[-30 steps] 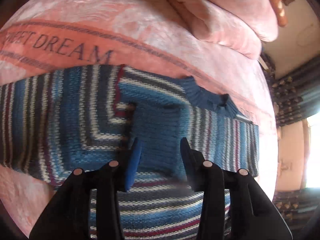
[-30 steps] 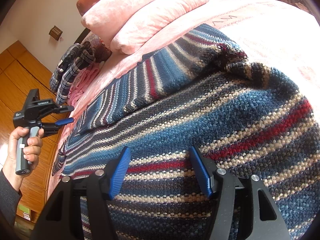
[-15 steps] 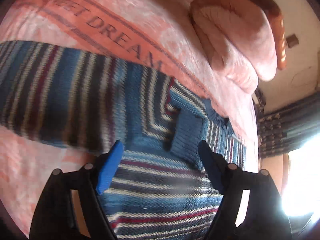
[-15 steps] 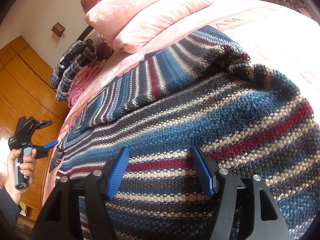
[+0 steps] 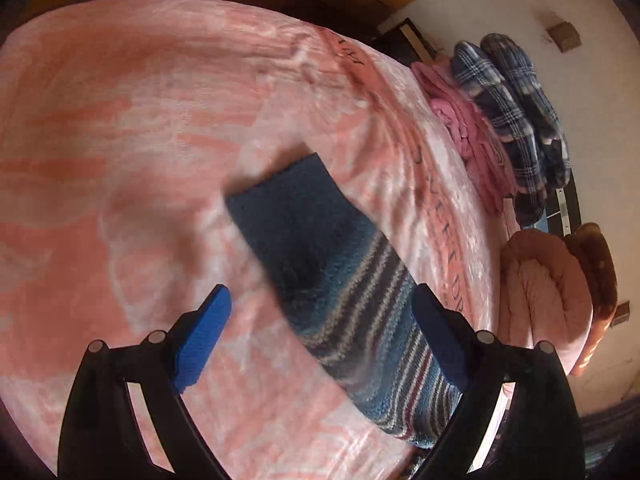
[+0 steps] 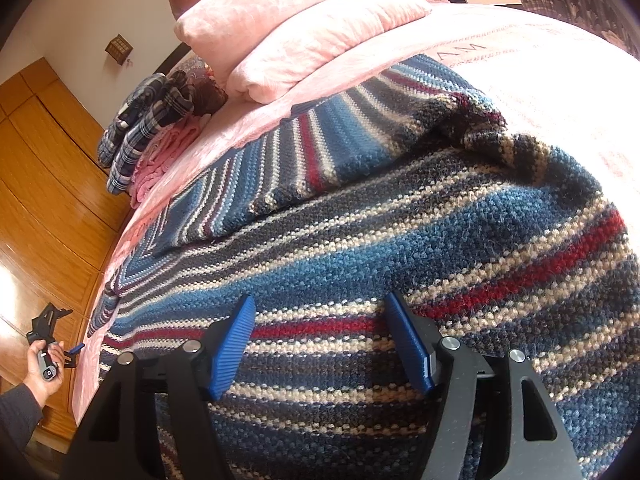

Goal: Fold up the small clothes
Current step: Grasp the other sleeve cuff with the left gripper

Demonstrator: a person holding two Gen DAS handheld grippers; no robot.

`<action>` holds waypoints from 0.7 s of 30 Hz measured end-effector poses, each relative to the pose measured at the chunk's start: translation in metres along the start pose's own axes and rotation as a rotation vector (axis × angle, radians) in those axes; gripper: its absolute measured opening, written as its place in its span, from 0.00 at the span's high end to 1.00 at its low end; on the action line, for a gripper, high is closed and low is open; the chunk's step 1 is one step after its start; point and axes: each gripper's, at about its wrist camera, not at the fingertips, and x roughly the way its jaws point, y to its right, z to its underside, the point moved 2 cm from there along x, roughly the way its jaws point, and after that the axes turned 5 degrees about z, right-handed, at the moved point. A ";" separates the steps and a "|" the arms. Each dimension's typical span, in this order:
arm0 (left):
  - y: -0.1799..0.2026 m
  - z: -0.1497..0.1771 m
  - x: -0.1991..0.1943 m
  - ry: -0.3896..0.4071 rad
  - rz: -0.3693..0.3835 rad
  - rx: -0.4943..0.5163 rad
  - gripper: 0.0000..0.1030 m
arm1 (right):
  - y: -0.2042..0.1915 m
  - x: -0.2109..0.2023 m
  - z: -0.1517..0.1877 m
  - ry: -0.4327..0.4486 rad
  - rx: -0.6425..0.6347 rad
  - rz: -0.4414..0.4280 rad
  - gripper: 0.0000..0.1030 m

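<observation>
Two pink pillows are stacked at the head edge of the bed, and beside them, toward the bed's side edge, a pile of folded clothes sits: dark plaid garments on top of pink ones. Nothing lies on the garment or between it and either tool. The bed carries a pink plush blanket printed with dark lettering; beyond its side edge run orange wooden cabinet fronts, and a pale wall with a small brown fixture rises behind the headboard. The striped sweater, knitted in blue, cream, dark grey and red, lies spread across the blanket, one sleeve stretching out flat toward the far part of the bed with its plain blue cuff at the end. The left hand-held gripper, its blue pads wide apart and empty, hovers above that sleeve; the right wrist view shows it small, off the bed's side edge, held in a hand. The right hand-held gripper is likewise spread open, low over the sweater's body, with the knit filling the gap between its fingers; contact cannot be told.
</observation>
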 end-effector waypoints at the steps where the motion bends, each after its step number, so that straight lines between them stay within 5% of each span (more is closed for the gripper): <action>1: -0.005 -0.004 0.007 -0.003 0.012 -0.015 0.12 | 0.000 0.000 0.000 0.000 -0.002 0.002 0.34; 4: -0.013 -0.012 0.027 0.000 0.030 -0.045 0.14 | -0.003 0.001 0.000 0.002 -0.007 0.009 0.34; 6: -0.016 -0.017 0.035 -0.002 0.033 -0.058 0.24 | -0.004 0.002 0.001 0.003 -0.016 0.015 0.33; 8: -0.018 -0.022 0.041 -0.012 0.021 -0.054 0.58 | -0.005 0.002 0.002 0.005 -0.021 0.020 0.33; 11: -0.017 -0.027 0.041 -0.010 -0.020 -0.034 0.84 | -0.007 0.003 0.002 0.006 -0.026 0.025 0.32; 15: 0.001 -0.029 0.025 0.025 0.004 -0.008 0.90 | -0.009 0.004 0.002 0.006 -0.027 0.029 0.32; 21: 0.085 -0.023 -0.020 0.054 0.113 0.125 0.92 | -0.023 -0.003 0.003 -0.049 -0.067 0.063 0.25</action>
